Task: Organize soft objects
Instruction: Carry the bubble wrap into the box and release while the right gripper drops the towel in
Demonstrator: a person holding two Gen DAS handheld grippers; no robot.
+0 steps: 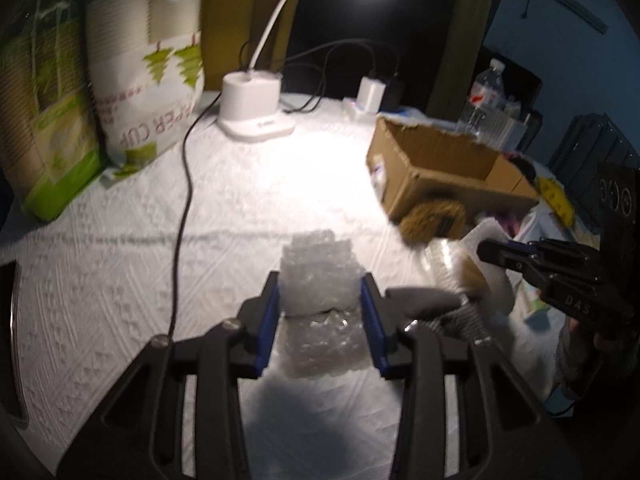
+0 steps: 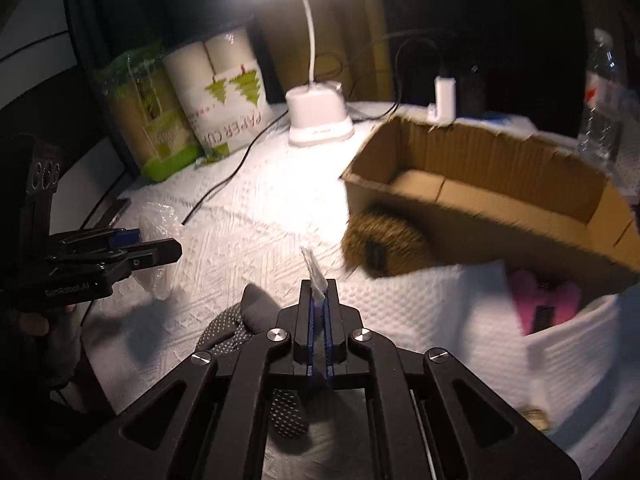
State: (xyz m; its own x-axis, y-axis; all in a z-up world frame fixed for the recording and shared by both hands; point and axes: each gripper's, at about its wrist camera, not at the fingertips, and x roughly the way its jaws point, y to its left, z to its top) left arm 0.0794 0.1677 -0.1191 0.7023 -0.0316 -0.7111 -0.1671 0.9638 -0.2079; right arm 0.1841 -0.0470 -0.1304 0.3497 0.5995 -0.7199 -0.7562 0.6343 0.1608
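My left gripper (image 1: 320, 292) is shut on a folded piece of clear bubble wrap (image 1: 318, 280) and holds it above the white table cover; it also shows in the right wrist view (image 2: 156, 248). My right gripper (image 2: 319, 286) is shut on a thin strip of clear plastic (image 2: 313, 270). A grey dotted glove (image 2: 240, 320) lies just left of it, and also shows in the left wrist view (image 1: 432, 304). A brown furry soft object (image 2: 380, 248) leans on the open cardboard box (image 2: 480, 184). A pink soft item (image 2: 544, 296) lies in a white basket (image 2: 560, 352).
A white desk lamp (image 1: 256, 108) stands at the back with a black cable (image 1: 184, 200) across the cover. Paper cup packs (image 1: 148, 72) stand back left. A water bottle (image 2: 600, 100) stands right of the box, a white charger (image 2: 444, 96) behind it.
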